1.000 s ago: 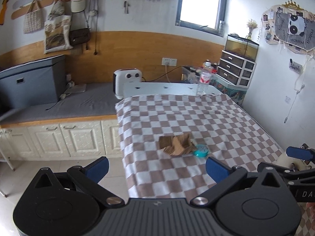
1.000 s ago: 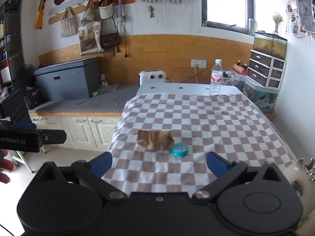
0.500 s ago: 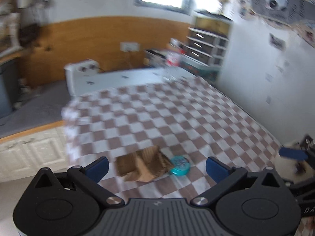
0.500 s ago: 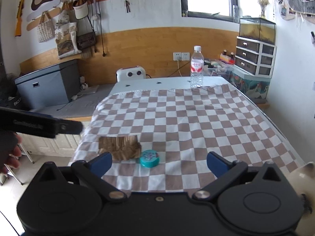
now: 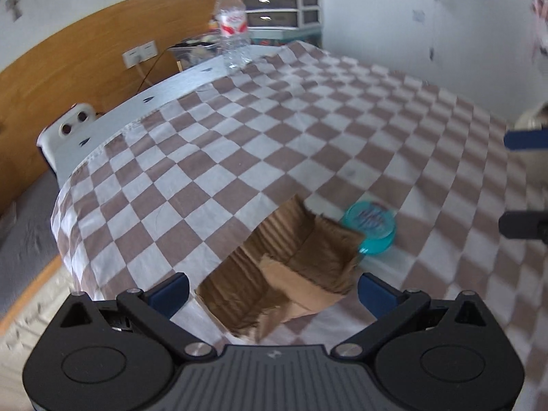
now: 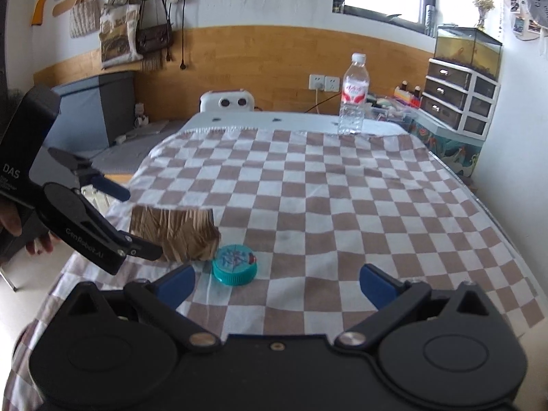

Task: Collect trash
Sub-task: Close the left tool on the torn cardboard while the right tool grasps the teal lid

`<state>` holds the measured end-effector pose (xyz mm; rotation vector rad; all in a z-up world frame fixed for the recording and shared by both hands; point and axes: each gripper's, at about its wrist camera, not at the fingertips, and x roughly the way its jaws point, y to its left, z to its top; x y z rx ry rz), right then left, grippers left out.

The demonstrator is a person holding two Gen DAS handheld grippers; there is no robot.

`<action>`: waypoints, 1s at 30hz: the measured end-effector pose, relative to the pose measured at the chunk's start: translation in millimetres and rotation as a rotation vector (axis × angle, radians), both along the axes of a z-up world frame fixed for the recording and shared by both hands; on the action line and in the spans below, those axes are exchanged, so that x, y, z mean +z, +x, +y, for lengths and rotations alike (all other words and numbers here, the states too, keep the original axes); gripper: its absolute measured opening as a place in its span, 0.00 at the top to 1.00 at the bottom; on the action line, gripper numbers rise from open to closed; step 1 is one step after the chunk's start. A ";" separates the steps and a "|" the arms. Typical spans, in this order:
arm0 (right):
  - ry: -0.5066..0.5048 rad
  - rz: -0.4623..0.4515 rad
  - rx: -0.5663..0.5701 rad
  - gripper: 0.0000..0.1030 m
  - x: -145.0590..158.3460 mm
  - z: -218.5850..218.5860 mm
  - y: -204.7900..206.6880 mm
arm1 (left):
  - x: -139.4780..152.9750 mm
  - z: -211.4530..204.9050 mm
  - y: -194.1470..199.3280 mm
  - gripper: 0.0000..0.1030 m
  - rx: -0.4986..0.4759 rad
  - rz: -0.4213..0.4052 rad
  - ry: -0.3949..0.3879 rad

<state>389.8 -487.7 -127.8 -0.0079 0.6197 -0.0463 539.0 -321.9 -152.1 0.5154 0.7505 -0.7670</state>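
At lower centre the torn cardboard box (image 5: pixel 291 270) (empty, opening upward) lies diagonally between the open left gripper (image 5: pixel 274 291), right gripper (image 6: pixel 275 282) open too.

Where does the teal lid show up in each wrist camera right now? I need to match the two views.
Left wrist view: the teal lid lies right of centre on the checked cloth, touching the cardboard piece's right end.
Right wrist view: the teal lid lies left of centre, just right of the cardboard.
Shared landmark: the water bottle at the table's far end.

cardboard piece (image 6: pixel 174 234) left of lid (image 6: pixel 234 264) on tablecloth (image 6: pixel 342 205)
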 end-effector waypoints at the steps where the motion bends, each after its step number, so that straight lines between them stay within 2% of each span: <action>1: -0.001 0.008 0.006 0.00 -3.9 0.7 2.8 | -3.3 0.1 3.6 0.00 -0.012 -0.001 0.004; 4: 0.002 0.034 0.038 0.00 -15.1 2.9 12.9 | -11.9 1.8 17.1 0.00 -0.036 0.046 -0.016; 10: -0.025 0.096 0.147 0.00 -36.8 9.7 42.1 | -20.1 2.9 45.4 0.00 -0.064 0.225 -0.084; 13: -0.041 0.131 0.197 0.00 -47.5 11.0 58.0 | -20.6 0.6 52.6 0.00 -0.070 0.255 -0.096; 15: -0.033 0.135 0.231 0.02 -51.6 10.7 65.3 | -19.5 -1.1 52.8 0.03 -0.067 0.255 -0.107; 17: -0.020 0.136 0.248 0.17 -55.0 11.3 71.6 | -19.5 -2.3 50.2 0.09 -0.073 0.251 -0.121; 20: -0.010 0.154 0.253 0.33 -60.3 13.8 82.3 | -19.5 -3.9 43.0 0.15 -0.058 0.232 -0.133; 24: -0.021 0.134 0.233 0.37 -63.7 18.2 92.1 | -14.5 0.8 35.2 0.33 -0.015 0.238 -0.176; 25: -0.015 0.132 0.230 0.37 -64.3 18.6 94.7 | -12.9 2.8 33.8 0.35 -0.002 0.237 -0.185; 27: 0.000 0.145 0.234 0.44 -66.5 19.5 100.1 | -10.5 6.7 29.2 0.40 0.035 0.237 -0.193; 28: 0.015 0.141 0.238 0.52 -66.4 19.9 100.9 | -9.9 8.4 26.6 0.41 0.048 0.237 -0.194; 30: 0.014 0.140 0.229 0.52 -65.2 22.2 100.8 | -8.5 12.3 20.8 0.43 0.079 0.231 -0.195</action>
